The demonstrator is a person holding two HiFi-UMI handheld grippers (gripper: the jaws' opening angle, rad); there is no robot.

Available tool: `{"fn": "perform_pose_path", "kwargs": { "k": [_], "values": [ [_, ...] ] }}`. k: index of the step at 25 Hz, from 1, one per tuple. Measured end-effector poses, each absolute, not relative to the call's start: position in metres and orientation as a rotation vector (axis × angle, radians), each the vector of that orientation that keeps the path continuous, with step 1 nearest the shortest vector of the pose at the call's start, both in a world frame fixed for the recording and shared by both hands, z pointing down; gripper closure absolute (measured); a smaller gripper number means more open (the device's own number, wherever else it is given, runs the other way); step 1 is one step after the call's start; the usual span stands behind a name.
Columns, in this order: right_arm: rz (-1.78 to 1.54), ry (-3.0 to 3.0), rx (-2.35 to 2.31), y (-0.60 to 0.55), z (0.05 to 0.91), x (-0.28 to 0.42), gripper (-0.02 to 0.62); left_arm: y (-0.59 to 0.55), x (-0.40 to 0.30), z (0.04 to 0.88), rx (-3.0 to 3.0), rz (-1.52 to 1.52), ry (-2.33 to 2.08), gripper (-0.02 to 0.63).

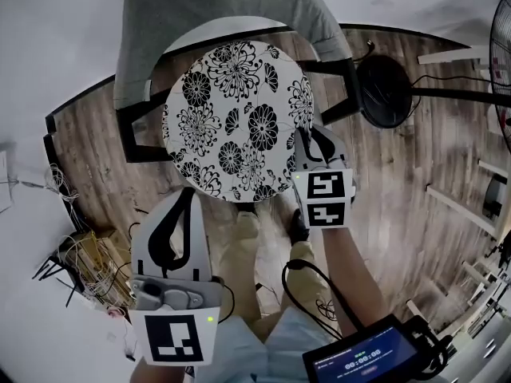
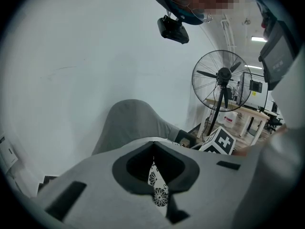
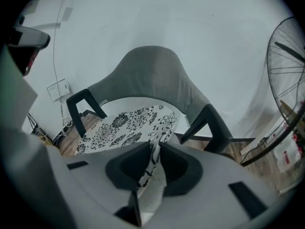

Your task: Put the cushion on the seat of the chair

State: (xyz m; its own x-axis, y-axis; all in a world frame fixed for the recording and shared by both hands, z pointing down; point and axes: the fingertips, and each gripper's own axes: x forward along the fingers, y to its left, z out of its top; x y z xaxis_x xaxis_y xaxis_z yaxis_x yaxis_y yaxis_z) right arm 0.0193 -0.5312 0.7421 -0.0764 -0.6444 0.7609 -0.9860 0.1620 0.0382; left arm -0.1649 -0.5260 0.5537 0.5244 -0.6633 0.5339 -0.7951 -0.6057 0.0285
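Holds cushion (image 1: 235,118) on seat (image 1: 239,24) of chair (image 1: 200,14). Clamps near edge in fingers of left gripper (image 1: 190,191). Pinches right edge between narrowly parted fingers of right gripper (image 1: 307,136).

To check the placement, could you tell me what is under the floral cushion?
The pale seat of the chair shows as an arc past the cushion; the rest is covered.
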Motion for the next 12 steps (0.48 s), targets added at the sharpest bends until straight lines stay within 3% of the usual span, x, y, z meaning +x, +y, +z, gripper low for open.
{"fn": "perform_pose_path", "kwargs": {
  "k": [3,6,12],
  "values": [
    [0.672,-1.78,1.556,-0.528,0.743,0.022,0.503,-0.525,-0.162,0.551,2.513,0.699,-1.213,0.597],
    [0.703,-1.748,1.561,-0.523,0.748,0.029,0.401,-0.522,-0.161,0.55,2.522,0.701,-1.207,0.597],
    [0.689,-1.718,1.595,-0.523,0.744,0.037,0.396,-0.521,-0.168,0.551,2.514,0.688,-1.219,0.597]
  ]
}}
